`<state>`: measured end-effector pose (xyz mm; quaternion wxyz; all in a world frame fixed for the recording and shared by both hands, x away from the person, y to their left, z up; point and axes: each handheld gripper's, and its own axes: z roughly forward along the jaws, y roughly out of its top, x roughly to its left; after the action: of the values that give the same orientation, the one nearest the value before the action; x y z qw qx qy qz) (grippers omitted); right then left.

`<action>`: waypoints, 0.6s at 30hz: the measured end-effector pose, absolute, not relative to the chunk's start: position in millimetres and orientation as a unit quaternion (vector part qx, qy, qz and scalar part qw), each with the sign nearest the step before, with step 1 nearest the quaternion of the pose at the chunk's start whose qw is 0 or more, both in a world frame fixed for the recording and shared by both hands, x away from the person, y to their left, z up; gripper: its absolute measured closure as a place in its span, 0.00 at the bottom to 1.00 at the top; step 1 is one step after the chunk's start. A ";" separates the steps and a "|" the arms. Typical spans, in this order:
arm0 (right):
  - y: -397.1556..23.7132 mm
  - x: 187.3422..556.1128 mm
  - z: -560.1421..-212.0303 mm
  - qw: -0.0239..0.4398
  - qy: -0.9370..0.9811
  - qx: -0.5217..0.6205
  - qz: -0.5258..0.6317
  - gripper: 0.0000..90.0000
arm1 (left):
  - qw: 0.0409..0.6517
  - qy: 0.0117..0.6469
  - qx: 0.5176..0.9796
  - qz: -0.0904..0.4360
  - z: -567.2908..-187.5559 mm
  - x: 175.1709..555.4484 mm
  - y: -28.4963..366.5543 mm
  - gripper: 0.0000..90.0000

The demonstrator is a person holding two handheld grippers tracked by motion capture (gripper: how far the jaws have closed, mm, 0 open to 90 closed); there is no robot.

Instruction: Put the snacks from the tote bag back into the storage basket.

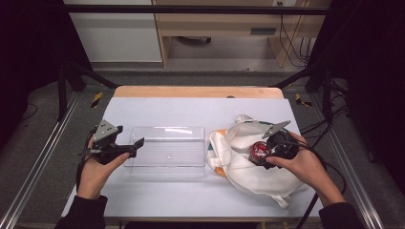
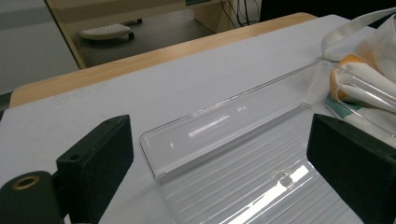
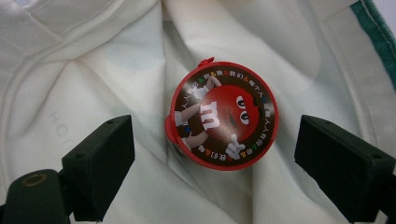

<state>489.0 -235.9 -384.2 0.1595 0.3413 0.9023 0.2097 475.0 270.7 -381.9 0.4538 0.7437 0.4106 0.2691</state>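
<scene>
We see the right claw (image 3: 215,172) spread wide above a round red candy tub with a cartoon lid (image 3: 223,115); the tub lies on a crumpled white cloth bag (image 3: 93,70) between the 2 jaws, and neither pad touches it. In the high view the tub (image 1: 259,151) sits on the bag (image 1: 248,179) at the right side of the white bench (image 1: 157,198). The left claw (image 2: 224,168) is wide open too and holds nothing (its jaws frame the near corner of a clear rectangular plastic tray (image 2: 243,154)). The tray (image 1: 167,152) lies mid-bench, just left of the bag.
</scene>
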 end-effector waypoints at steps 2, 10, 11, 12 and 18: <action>-234.3 490.0 -385.2 0.155 0.903 0.341 0.210 0.13 | 0.454 0.411 0.743 0.270 -381.4 474.8 271.6 0.08; -230.7 499.1 -392.2 0.148 0.908 0.339 0.196 0.11 | 0.450 0.410 0.745 0.273 -381.1 474.4 272.8 0.08; -230.4 502.7 -394.5 0.148 0.909 0.339 0.192 0.11 | 0.449 0.410 0.746 0.272 -381.2 474.4 273.6 0.08; -230.4 502.7 -394.5 0.148 0.909 0.339 0.192 0.11 | 0.449 0.410 0.746 0.272 -381.2 474.4 273.6 0.08; -229.0 512.5 -403.8 0.136 0.912 0.342 0.183 0.15 | 0.448 0.411 0.746 0.273 -380.8 474.7 278.0 0.08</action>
<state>512.5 -229.0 -403.8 0.1356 0.3420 0.9118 0.1826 474.7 278.0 -380.8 0.4476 0.7456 0.4114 0.2729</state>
